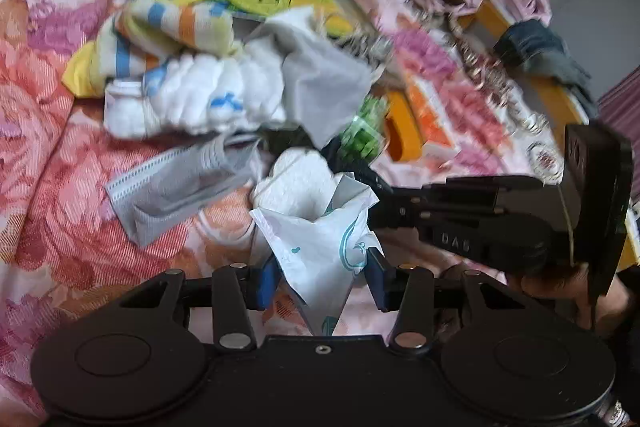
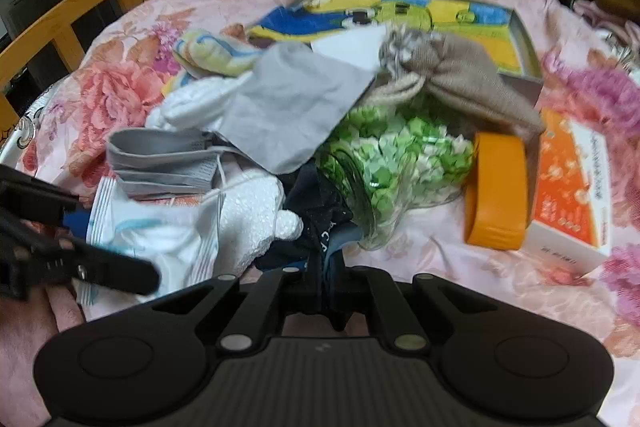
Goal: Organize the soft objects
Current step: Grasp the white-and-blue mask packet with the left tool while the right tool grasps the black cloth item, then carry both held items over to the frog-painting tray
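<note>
Left wrist view: left gripper (image 1: 322,277) pinches a white tissue packet (image 1: 320,247) at six o'clock on the floral bed (image 1: 60,167); right gripper (image 2: 326,267) clamps dark fabric (image 2: 316,219), likely sorting both.

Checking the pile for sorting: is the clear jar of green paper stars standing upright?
No, the clear jar of green paper stars lies on its side.

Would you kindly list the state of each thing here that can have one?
left gripper: fingers pressing the white plastic packet, which is crumpled.
right gripper: shut on the dark cloth.
glass jar: lying on its side, full of green bits.
shallow tray: lying flat, open on top.
grey cloth: spread loosely over the pile.
orange-and-white box: closed.
</note>
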`<state>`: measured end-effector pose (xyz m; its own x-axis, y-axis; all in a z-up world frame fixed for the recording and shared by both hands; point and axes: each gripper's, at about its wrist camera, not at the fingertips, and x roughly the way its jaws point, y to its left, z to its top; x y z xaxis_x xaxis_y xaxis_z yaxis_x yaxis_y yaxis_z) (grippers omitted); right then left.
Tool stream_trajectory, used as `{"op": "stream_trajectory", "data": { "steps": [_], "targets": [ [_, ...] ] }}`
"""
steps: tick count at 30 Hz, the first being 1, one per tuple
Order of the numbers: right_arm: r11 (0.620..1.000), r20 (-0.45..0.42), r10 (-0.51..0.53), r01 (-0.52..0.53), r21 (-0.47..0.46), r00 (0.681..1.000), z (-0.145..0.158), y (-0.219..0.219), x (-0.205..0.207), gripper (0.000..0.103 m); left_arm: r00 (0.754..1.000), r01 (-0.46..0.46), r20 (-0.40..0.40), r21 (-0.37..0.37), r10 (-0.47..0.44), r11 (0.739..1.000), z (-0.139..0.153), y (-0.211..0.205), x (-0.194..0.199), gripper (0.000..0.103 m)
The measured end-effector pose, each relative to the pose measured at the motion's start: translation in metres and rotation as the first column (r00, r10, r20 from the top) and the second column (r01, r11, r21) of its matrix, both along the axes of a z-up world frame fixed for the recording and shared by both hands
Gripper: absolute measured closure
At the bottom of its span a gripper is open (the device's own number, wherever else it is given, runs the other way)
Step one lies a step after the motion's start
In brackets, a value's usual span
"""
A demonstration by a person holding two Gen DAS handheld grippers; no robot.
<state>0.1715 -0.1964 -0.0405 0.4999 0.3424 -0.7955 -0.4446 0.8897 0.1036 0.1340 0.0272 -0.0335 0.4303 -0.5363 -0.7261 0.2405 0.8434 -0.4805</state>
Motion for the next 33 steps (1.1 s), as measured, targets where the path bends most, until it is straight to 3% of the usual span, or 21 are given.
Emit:
{"op": "stream_trajectory", "data": {
  "steps": [8, 10, 16, 25, 33],
  "targets": [
    [1.0, 0.225, -0.014, 0.015, -0.004, 0.974, 0.037, -0.003, -0.038, 0.1, 0.988, -0.012, 0.151, -0.071, 0.022, 0.997, 0.025, 0.009, -0.016, 0.056],
    [0.998, 0.286, -0.046, 0.032, 0.051, 0.957, 0.052, -0.011, -0.045, 0.1, 0.983, -0.017, 0.182, -0.081, 0.032, 0.997, 0.03, 0.01, -0.019, 0.056],
    [0.984, 0.355, -0.106, 0.047, 0.169, 0.929, 0.072, -0.031, -0.05, 0.1, 0.96, -0.047, 0.271, -0.077, 0.066, 0.996, 0.047, 0.011, -0.016, 0.056],
    [0.965, 0.445, -0.154, 0.037, 0.259, 0.882, 0.097, -0.04, -0.021, 0.1, 0.917, -0.134, 0.37, -0.057, 0.145, 0.989, 0.072, 0.016, 0.025, 0.056],
    [0.949, 0.465, -0.177, 0.026, 0.313, 0.868, 0.107, -0.015, 0.05, 0.1, 0.871, -0.261, 0.423, -0.033, 0.25, 0.965, 0.079, 0.027, 0.088, 0.056]
  ]
}}
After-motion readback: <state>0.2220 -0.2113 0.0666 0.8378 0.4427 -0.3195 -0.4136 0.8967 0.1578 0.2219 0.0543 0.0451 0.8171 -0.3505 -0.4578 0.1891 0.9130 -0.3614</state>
